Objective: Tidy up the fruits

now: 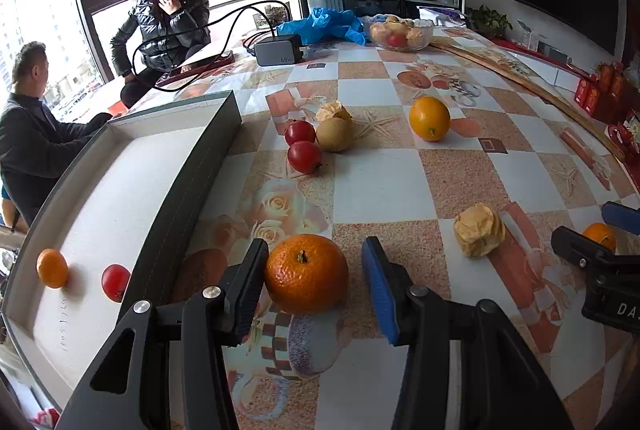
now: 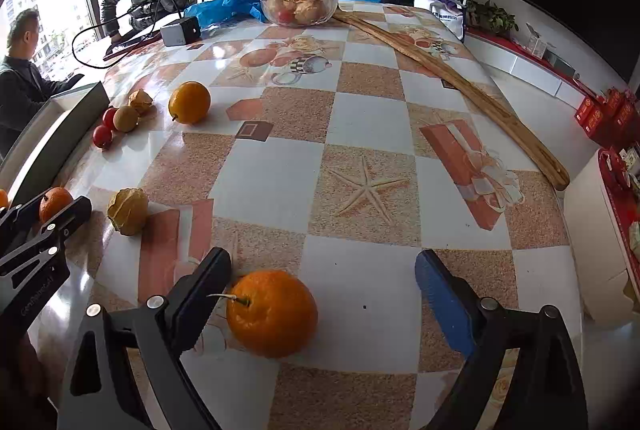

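My left gripper (image 1: 315, 250) is open around a tangerine (image 1: 306, 278) that rests on the table; the black left pad is at its skin and the blue pad stands clear. A grey box (image 1: 192, 169) with a white floor lies to the left and holds a small orange (image 1: 52, 268) and a red tomato (image 1: 115, 282). My right gripper (image 2: 323, 258) is wide open around a stemmed orange (image 2: 272, 314), which sits near its black left pad. Loose on the table are two tomatoes (image 1: 305, 157), a brown fruit (image 1: 334, 133), a yellow orange (image 1: 429, 117) and a papery husked fruit (image 1: 479, 230).
A glass bowl (image 2: 332, 3) of fruit stands at the table's far end beside a blue bag (image 2: 236, 3) and a charger (image 2: 180, 29) with cables. A long wooden strip (image 2: 460, 85) runs along the right side. Two people (image 1: 164, 17) sit at the far left.
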### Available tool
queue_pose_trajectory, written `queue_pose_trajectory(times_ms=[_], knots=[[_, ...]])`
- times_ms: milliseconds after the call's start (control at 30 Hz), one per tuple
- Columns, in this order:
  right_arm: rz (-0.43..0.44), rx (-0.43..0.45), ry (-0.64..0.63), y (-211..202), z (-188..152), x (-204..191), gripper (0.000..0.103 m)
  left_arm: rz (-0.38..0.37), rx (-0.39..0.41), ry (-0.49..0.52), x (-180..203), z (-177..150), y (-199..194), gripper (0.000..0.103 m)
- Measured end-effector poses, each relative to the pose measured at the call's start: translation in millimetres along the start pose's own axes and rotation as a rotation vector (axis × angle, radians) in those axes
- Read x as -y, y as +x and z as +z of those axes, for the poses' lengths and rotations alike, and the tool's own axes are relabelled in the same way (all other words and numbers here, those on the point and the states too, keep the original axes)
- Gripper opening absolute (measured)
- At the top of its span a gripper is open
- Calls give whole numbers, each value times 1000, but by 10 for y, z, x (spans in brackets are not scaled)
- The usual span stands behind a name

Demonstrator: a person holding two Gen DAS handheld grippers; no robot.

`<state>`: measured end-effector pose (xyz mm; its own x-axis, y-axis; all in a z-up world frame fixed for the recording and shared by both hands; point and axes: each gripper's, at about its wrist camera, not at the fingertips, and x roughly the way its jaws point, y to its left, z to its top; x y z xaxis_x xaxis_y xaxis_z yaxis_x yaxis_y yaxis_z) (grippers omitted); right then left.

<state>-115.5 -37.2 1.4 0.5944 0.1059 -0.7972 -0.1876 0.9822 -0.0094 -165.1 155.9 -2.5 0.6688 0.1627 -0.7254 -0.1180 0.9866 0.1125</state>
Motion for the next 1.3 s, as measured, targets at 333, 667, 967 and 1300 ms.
queue_pose_trajectory(times_ms=[333,667,967,1300], knots=[[4,-17,-3,24,-3,-10,103,4,2,3,3,-1,-2,53],[4,-17,-3,24,-6,-8,103,8,3,8,3,1,-3,53],[4,-17,-3,22,-13,-5,103,8,4,7,5,0,-4,53],[4,-17,-3,20,-11,-6,103,8,4,8,6,-1,-4,53]])
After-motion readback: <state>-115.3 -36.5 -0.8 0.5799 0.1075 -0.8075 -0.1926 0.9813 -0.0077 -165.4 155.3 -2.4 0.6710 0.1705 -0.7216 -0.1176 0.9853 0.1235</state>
